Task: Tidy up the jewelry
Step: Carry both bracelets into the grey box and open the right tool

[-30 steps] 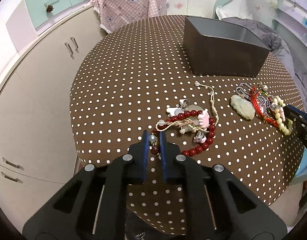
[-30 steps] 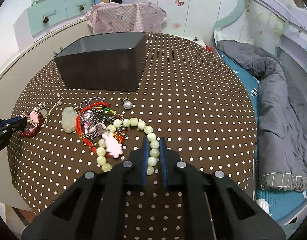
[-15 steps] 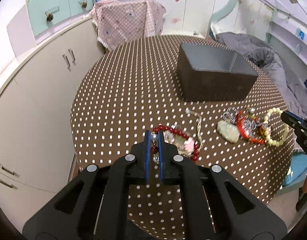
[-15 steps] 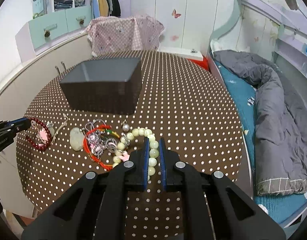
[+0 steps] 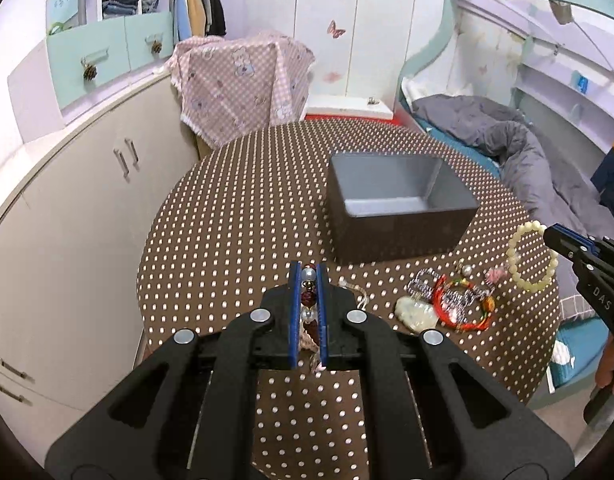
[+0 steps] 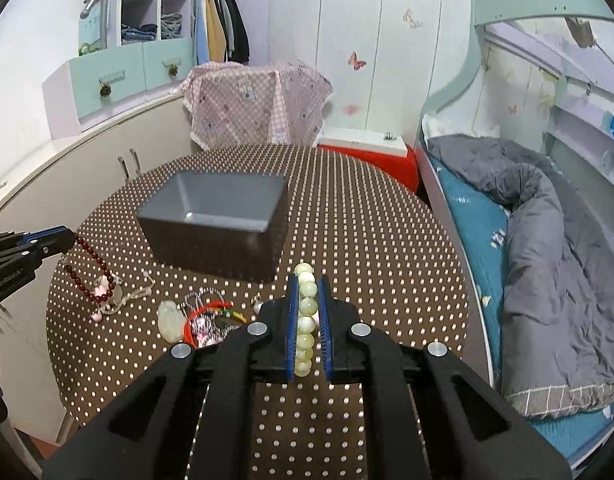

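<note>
Polka-dot surface, bedroom setup. Grey box ahead of both hand-held grippers, nothing in it yet. Left hand-held gripper clamped on the dark red bead bracelet, right hand-held gripper clamped on the pale green bead bracelet, both lifted clear. Remaining pile lies between them, unsorted. Early stage.

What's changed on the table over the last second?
Both bracelets have come up off the table. The left gripper lifted the dark red bead bracelet; the right gripper lifted the pale green bead bracelet. Both now hang from shut jaws. The grey box and the leftover jewelry pile stayed put.
</note>
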Demonstrator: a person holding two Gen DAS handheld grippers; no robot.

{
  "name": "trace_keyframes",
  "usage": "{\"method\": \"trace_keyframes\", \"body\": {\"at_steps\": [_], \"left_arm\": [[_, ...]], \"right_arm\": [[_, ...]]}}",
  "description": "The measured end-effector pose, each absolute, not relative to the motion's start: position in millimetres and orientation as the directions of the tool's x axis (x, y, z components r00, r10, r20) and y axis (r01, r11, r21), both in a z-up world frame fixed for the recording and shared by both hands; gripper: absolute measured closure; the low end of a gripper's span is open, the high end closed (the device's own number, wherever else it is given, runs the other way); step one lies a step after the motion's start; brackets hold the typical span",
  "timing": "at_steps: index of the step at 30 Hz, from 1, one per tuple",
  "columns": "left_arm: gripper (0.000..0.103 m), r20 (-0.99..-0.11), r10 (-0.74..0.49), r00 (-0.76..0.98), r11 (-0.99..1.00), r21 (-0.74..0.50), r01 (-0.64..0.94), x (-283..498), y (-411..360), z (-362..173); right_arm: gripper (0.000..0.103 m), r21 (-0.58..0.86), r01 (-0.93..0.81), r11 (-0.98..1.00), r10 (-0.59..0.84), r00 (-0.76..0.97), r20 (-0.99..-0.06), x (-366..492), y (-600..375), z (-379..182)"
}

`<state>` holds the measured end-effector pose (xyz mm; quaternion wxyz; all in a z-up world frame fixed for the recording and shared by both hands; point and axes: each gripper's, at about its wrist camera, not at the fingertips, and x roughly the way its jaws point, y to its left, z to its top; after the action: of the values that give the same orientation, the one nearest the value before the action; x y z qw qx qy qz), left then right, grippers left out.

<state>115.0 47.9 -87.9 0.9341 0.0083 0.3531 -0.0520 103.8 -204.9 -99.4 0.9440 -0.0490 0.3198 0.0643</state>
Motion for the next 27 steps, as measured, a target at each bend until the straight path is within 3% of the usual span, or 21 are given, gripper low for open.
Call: {"method": "trace_keyframes", "body": {"at_steps": [19, 27], "left_arm": [[0.096, -0.554, -0.182, 0.812, 0.981, -0.041, 0.191, 132, 22, -44], [0.096, -0.546, -0.221, 0.808, 0.973, -0.061, 0.224, 153, 10, -41]], "right_arm": [[0.095, -0.066, -0.216, 0.974, 0.156, 0.856, -0.493, 124, -188, -57], [0.095, -0.062, -0.247, 0.967, 0.185, 0.848, -0.496, 148, -174, -57]]}}
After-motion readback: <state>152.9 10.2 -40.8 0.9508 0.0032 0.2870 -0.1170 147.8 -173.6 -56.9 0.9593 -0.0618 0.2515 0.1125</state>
